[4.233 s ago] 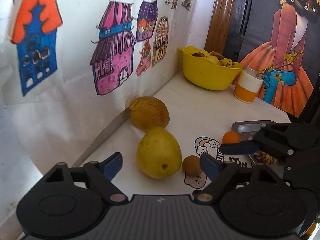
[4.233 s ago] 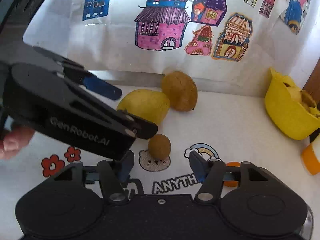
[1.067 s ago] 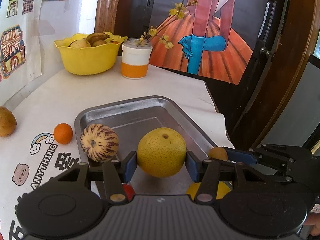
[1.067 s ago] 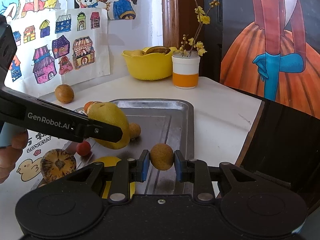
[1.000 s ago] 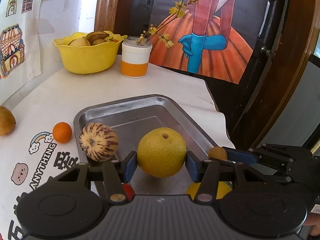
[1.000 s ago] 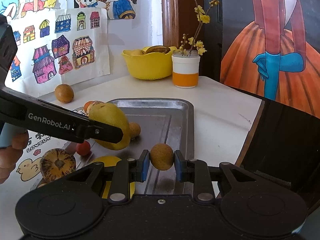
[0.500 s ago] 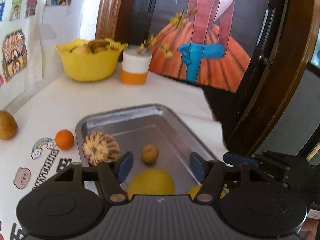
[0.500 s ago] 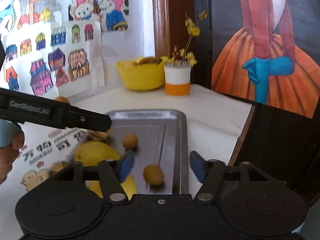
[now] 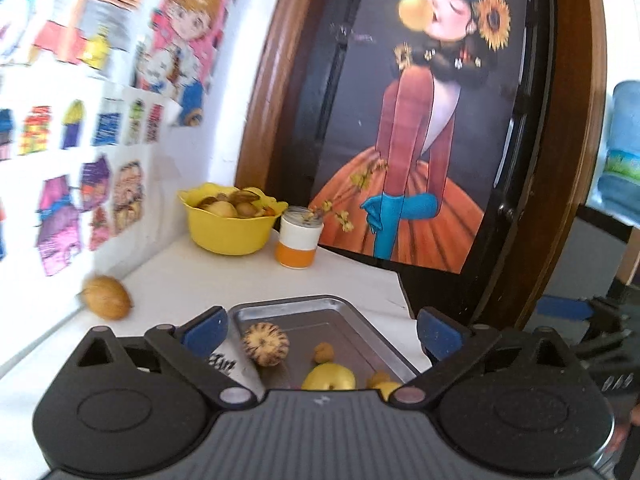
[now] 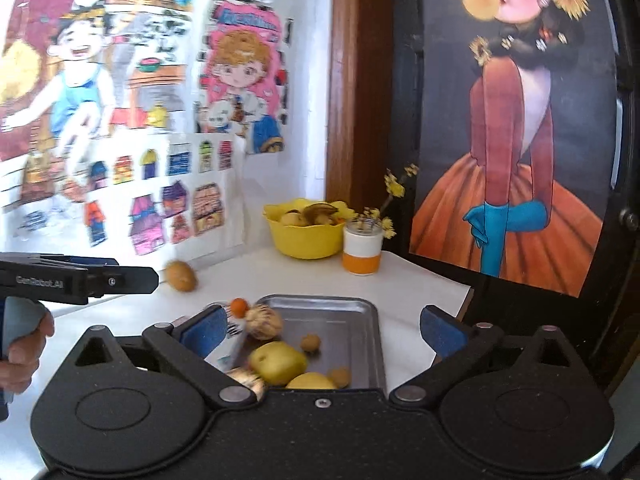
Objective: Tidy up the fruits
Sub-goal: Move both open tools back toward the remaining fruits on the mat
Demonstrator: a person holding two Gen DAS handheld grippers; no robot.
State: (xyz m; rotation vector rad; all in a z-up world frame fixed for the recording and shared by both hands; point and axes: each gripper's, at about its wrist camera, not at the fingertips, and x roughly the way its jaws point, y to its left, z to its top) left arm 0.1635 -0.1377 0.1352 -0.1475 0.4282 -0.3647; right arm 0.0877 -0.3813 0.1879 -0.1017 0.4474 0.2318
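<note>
A metal tray [image 9: 352, 322] [image 10: 360, 344] lies on the white table. In it are a striped melon [image 9: 266, 344] [image 10: 264, 322], a yellow pear [image 9: 329, 377] [image 10: 277, 362], a second yellow fruit [image 10: 312, 381] and three small brown fruits [image 9: 323, 352] [image 10: 310, 343] [image 10: 340, 376]. A brown fruit [image 9: 106, 297] [image 10: 182, 275] and a small orange [image 10: 239, 306] lie on the table outside the tray. My left gripper [image 9: 320, 330] is open and empty, high above the tray. My right gripper [image 10: 322, 330] is open and empty too. The left gripper also shows in the right wrist view [image 10: 120, 276].
A yellow bowl [image 9: 228, 232] [image 10: 306, 240] of fruit and a white and orange cup [image 9: 298, 244] [image 10: 362, 254] with yellow flowers stand at the back. Drawings cover the wall on the left. A dark framed picture stands to the right of the table's edge.
Both grippers opened and let go of the pear and the small brown fruit, which now lie in the tray. Both grippers have risen and tilted up away from the tray.
</note>
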